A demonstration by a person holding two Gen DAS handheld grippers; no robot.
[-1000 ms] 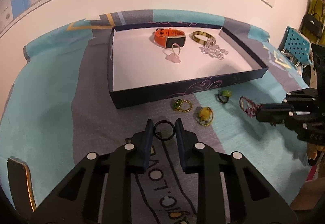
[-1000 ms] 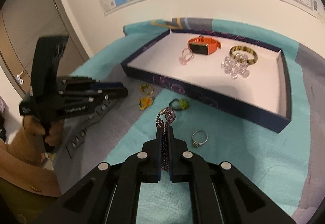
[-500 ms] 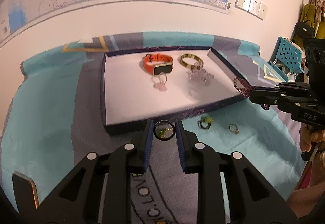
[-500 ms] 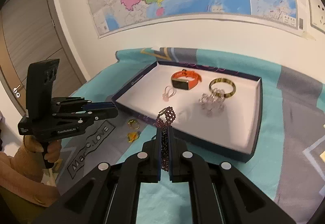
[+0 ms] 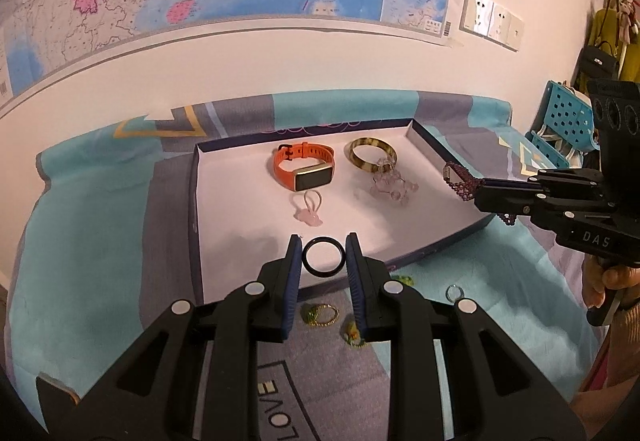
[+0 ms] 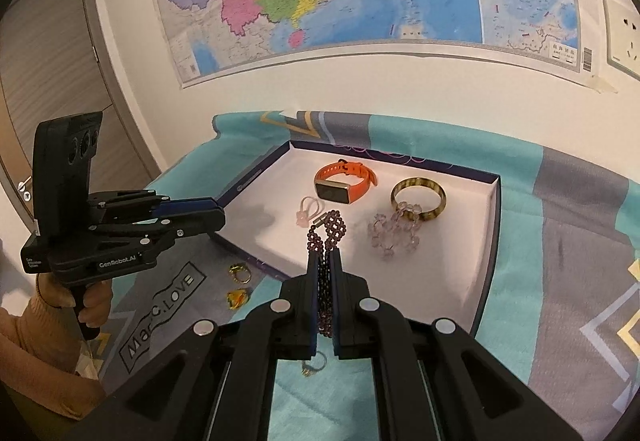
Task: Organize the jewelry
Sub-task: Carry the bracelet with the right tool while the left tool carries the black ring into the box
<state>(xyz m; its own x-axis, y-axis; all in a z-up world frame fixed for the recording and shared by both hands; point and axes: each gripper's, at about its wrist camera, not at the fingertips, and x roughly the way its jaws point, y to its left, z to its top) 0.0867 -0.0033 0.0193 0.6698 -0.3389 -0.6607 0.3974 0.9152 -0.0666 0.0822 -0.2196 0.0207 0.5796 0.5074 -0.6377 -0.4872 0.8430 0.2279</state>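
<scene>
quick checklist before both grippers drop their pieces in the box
1. Left gripper pinching the black ring: ok.
2. Right gripper clamped on the purple beaded bracelet: ok.
3. Bare white floor in the box near its front: ok.
4. Grippers apart from each other: ok.
5. Orange watch, amber bangle and clear bead bracelet out of the drop spots: ok.
6. Fingertips past the box's front wall: cannot tell.

My left wrist view looks down from close onto the tray (image 5: 432, 149); my right one shares it from its other side.
</scene>
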